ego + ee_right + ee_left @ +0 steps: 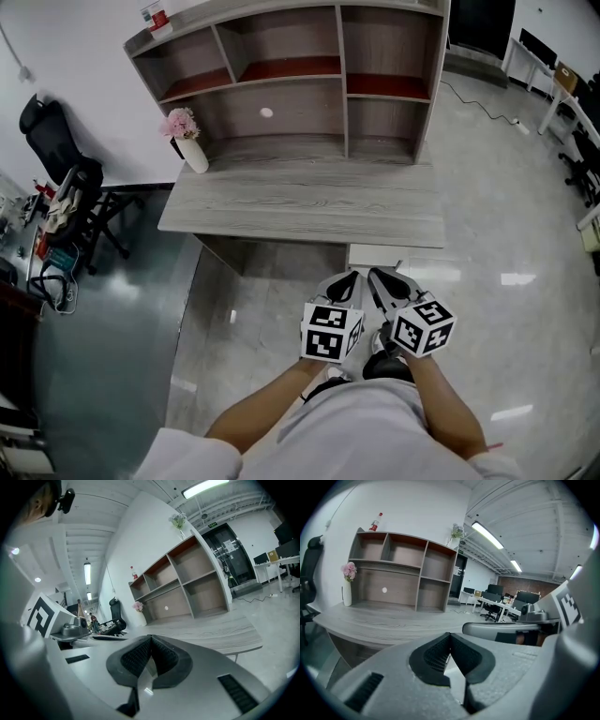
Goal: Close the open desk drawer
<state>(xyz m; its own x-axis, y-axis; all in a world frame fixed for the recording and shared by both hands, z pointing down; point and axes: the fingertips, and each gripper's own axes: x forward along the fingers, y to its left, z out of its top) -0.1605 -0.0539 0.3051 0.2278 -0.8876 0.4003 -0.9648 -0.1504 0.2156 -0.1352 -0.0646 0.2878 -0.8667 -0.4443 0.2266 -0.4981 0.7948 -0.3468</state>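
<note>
Both grippers closed, tips pinched together, nothing held. Left gripper (349, 279) and right gripper (379, 279) sit side by side just in front of open drawer (373, 254), which juts out under right end of desk (300, 202). Can't tell if touching. I'd use closed tips as blunt pushers: both square on drawer front, push straight in, even pressure so it doesn't skew.

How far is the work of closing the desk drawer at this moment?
Done: nothing, it seems. The drawer appears to stick out from under the front edge of the desk. In hand: nothing. The left gripper and right gripper are both shut and empty, side by side just short of the drawer, apparently not touching it. Left: bring a gripper to the drawer front and push it in.
</note>
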